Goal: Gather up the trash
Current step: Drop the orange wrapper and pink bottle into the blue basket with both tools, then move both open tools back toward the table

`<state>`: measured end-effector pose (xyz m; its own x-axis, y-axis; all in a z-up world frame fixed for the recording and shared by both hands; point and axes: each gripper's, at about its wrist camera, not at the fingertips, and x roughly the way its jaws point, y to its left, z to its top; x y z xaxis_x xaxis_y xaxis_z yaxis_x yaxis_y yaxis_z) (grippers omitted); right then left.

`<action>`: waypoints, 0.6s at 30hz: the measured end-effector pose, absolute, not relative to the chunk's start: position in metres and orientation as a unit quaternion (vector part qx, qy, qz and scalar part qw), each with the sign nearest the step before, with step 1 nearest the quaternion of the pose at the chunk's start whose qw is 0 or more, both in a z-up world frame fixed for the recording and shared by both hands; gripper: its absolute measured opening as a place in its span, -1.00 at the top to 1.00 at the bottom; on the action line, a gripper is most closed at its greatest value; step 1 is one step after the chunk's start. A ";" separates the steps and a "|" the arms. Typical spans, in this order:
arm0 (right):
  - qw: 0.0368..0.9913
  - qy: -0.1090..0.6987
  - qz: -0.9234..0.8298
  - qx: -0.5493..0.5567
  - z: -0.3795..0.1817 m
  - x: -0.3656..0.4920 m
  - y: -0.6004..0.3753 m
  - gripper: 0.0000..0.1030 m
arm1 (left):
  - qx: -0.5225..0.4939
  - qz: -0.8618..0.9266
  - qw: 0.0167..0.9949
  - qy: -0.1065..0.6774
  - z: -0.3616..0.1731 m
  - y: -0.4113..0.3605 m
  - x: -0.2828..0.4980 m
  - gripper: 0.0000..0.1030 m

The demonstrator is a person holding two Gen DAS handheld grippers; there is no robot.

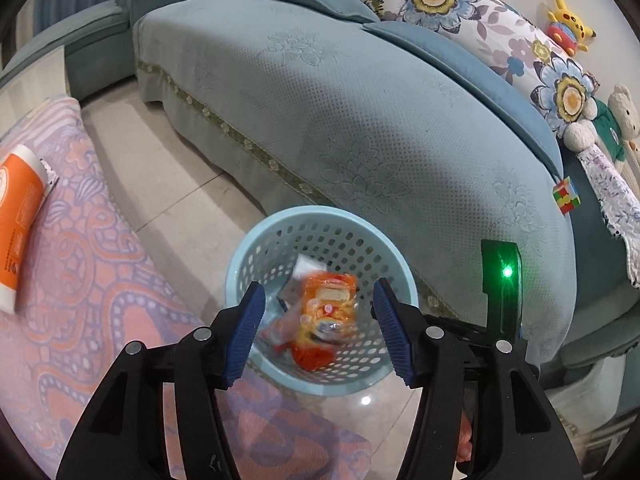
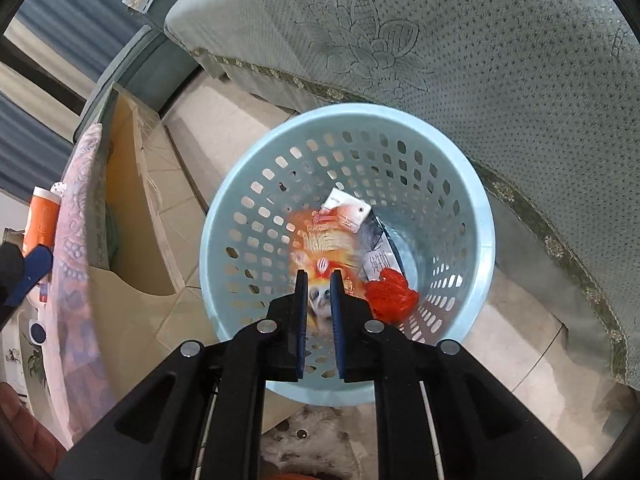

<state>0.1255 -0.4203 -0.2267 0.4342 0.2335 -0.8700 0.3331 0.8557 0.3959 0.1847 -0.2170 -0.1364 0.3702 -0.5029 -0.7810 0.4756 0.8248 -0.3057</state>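
Note:
A light blue perforated waste basket point(image 1: 248, 256) stands on the tiled floor beside the sofa; it also shows in the right wrist view point(image 2: 472, 216). An orange snack wrapper point(image 1: 326, 300) appears blurred over the basket's mouth, free of both grippers; it also shows in the right wrist view point(image 2: 324, 236). A crumpled red piece point(image 2: 390, 294) and a white and grey packet point(image 2: 376, 240) lie inside. My left gripper point(image 1: 318, 300) is open above the basket. My right gripper point(image 2: 319, 280) hangs over the basket with its jaws narrowly apart and nothing between them.
A teal sofa point(image 1: 340, 120) with floral cushions, plush toys and a puzzle cube point(image 1: 566, 195) is behind the basket. A table with a pink patterned cloth point(image 1: 80, 280) is at the left, with an orange tube point(image 1: 18, 224) on it. A green-lit tracker point(image 1: 502, 280) sticks up at the right.

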 end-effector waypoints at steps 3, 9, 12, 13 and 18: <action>0.808 0.526 -0.036 0.264 -0.222 0.125 -0.423 0.50 | -0.013 -0.295 0.829 0.474 -0.134 -0.213 0.183 -0.06; 0.819 0.515 -0.031 0.250 -0.209 0.120 -0.415 0.49 | -0.017 -0.294 0.836 0.463 -0.123 -0.206 0.179 -0.06; 0.838 0.497 -0.024 0.223 -0.186 0.117 -0.403 0.49 | -0.022 -0.292 0.841 0.454 -0.112 -0.197 0.174 -0.06; 0.845 0.490 -0.020 0.213 -0.176 0.117 -0.398 0.48 | -0.025 -0.291 0.845 0.448 -0.104 -0.192 0.172 -0.06; 0.888 0.430 0.012 0.164 -0.114 0.113 -0.357 -0.01 | -0.047 -0.265 0.874 0.406 -0.062 -0.148 0.153 -0.26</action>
<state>0.1131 -0.3566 -0.1143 0.6297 0.1621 -0.7597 0.1205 0.9458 0.3017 0.1531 -0.1485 -0.0624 0.5306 -0.5005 -0.6841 0.4245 0.8555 -0.2967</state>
